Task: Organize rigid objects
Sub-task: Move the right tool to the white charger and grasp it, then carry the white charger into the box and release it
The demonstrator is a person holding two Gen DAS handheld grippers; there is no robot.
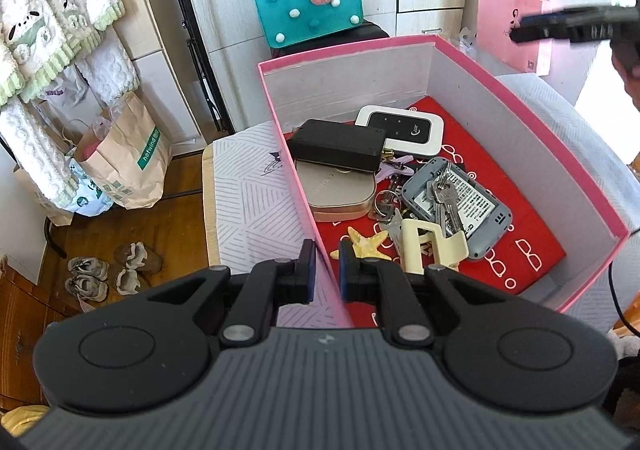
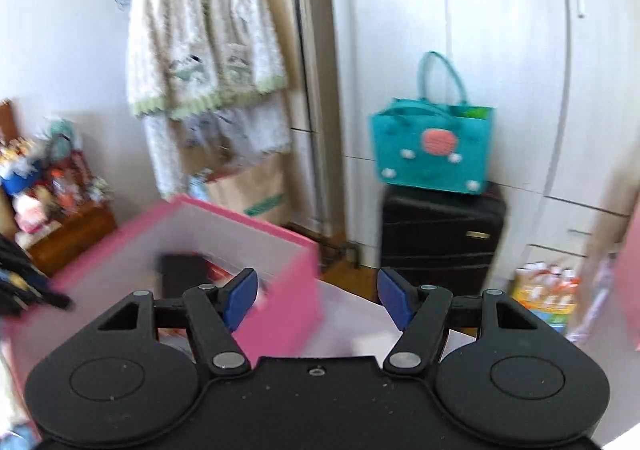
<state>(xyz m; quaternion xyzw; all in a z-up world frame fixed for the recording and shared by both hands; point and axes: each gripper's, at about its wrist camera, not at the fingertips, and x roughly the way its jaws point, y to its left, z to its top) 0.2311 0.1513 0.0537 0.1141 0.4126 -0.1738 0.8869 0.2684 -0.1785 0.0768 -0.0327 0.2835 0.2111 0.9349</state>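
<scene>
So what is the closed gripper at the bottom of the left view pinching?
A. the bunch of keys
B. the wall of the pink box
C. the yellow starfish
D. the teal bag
B: the left gripper has its two blue pads on either side of the pink box wall, one outside and one inside, while the starfish and keys lie loose on the box floor.

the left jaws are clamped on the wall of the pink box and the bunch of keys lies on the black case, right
Not quite. In the left wrist view the bunch of metal keys lies on the grey open-backed device, not the black rectangular case. The left gripper does clamp the pink cardboard box's wall.
</scene>
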